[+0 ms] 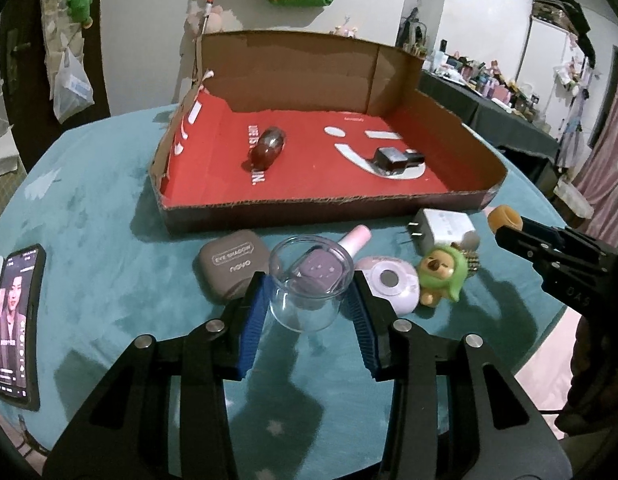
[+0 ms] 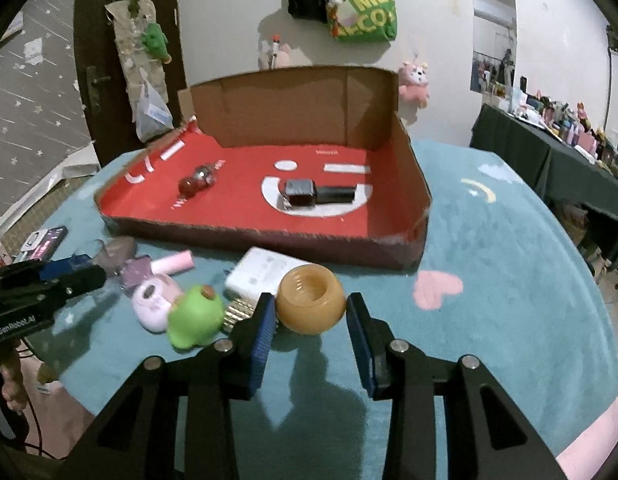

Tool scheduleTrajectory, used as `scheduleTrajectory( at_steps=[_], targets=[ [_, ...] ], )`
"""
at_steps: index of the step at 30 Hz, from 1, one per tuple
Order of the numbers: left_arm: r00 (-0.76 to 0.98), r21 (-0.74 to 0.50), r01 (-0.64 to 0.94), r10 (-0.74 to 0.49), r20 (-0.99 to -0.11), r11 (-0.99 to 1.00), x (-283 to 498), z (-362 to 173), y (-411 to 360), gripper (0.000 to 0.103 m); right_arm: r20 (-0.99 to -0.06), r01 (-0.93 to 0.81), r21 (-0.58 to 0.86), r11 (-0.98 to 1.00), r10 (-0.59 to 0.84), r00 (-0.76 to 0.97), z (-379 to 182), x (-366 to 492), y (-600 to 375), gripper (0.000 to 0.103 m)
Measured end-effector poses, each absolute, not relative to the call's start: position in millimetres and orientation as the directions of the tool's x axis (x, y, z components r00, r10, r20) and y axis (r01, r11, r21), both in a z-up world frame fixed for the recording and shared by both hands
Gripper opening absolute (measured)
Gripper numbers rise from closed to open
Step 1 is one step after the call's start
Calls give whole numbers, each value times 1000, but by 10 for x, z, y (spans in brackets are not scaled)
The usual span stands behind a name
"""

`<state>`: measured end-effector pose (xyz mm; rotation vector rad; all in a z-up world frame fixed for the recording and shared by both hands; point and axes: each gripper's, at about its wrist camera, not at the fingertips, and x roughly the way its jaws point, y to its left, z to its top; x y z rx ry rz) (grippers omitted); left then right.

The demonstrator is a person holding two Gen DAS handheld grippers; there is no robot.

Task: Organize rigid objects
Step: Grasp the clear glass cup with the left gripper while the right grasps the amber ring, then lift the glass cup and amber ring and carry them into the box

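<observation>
Left wrist + right wrist: both hand-held grippers clamped on items near the box

Left wrist view: left hand-held gripper (image 1: 309, 292) has its blue pads pressed on both sides of a clear cup (image 1: 309, 284), just in front of the cardboard box (image 1: 321, 210)'s near wall, on the teal table (image 1: 109, 280). Around the cup, also in front of the box: grey eye-shadow case (image 1: 229, 264), pink tube (image 1: 355, 238), white charger (image 1: 441, 226), round lilac compact (image 1: 389, 284), green toy (image 1: 443, 276). Inside the box, on its red floor: dark red bottle (image 1: 269, 146) and black item (image 1: 397, 160). Phone (image 1: 15, 328) lies well left of the box.

Right wrist view: right hand-held gripper (image 2: 311, 308) is closed on an amber round jar (image 2: 311, 304), pads touching both sides, in front of the box's near wall, twd its right end. Can't tell if the jar is off the table.
</observation>
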<state>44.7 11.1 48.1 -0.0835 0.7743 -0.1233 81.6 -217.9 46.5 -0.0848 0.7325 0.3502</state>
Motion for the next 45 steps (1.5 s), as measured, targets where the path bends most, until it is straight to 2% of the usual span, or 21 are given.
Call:
scheduleTrajectory(
  at_steps=[17,45],
  targets=[
    [736,-115,126,-171,-655,985,566,716,-15,38,-628,-445,95,890,400,667,680,795,-1920,39],
    [727,-141,143,-200,-657,980,1146,782,79,38,-648,-460,87,884,401,648,747,1254,-1681,39]
  ],
)
